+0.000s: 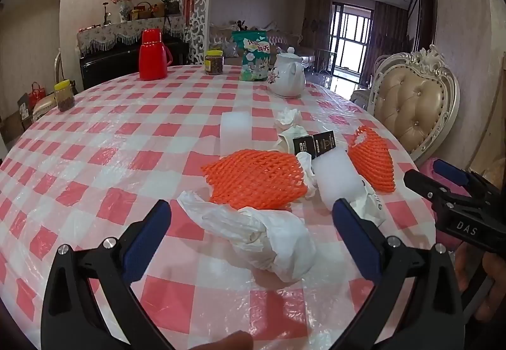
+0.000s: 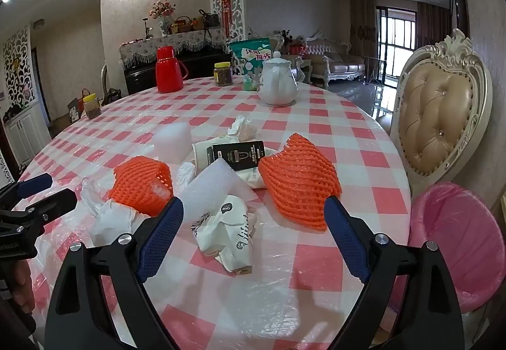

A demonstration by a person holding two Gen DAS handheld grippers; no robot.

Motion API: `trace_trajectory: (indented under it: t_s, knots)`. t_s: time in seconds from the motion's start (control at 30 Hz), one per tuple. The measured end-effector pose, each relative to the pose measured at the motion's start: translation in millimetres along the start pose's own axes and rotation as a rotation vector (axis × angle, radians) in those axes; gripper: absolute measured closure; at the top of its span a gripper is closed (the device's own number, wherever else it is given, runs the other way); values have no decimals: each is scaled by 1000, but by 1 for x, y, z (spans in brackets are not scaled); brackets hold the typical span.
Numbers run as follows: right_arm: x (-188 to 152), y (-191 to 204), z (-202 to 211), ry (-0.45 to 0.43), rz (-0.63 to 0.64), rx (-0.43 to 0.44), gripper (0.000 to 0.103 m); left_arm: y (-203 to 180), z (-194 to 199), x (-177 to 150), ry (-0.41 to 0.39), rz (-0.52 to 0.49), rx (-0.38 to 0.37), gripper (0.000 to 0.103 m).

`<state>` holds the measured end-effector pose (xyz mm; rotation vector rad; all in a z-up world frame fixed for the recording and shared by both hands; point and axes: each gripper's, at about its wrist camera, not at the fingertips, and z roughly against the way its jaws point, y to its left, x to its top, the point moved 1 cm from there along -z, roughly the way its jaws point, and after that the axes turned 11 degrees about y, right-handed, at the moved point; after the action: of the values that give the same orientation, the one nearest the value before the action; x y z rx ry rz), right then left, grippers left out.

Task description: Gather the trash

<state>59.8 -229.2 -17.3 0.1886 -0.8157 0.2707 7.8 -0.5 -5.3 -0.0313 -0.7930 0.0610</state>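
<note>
Left wrist view: my left gripper (image 1: 251, 217) hovers with jaws wide, empty, over the crumpled plastic bag (image 1: 262, 233) on the worktop (image 1: 95, 135); next, lower and close. Right gripper (image 2: 253, 214) likewise gapes empty.

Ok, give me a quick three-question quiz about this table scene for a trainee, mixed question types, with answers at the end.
1. True or false: the left gripper is clamped on the crumpled white plastic bag.
2. Multiple choice: the pink-lined round bin stands (A) on the checked tablecloth, (B) beside the table under the cream tufted chair, (C) behind the red thermos flask.
3. Fill in: how many orange foam fruit nets lie on the table?

Key: 1 false, both grippers are open and empty; 2 B; 3 two.
</note>
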Motion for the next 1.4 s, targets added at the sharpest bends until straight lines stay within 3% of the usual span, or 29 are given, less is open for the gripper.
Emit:
trace_trajectory:
  t_s: [1.4]
  knots:
    - [1,-1,1,-3,3,-4,18,0,0,0,6,8,-10,4]
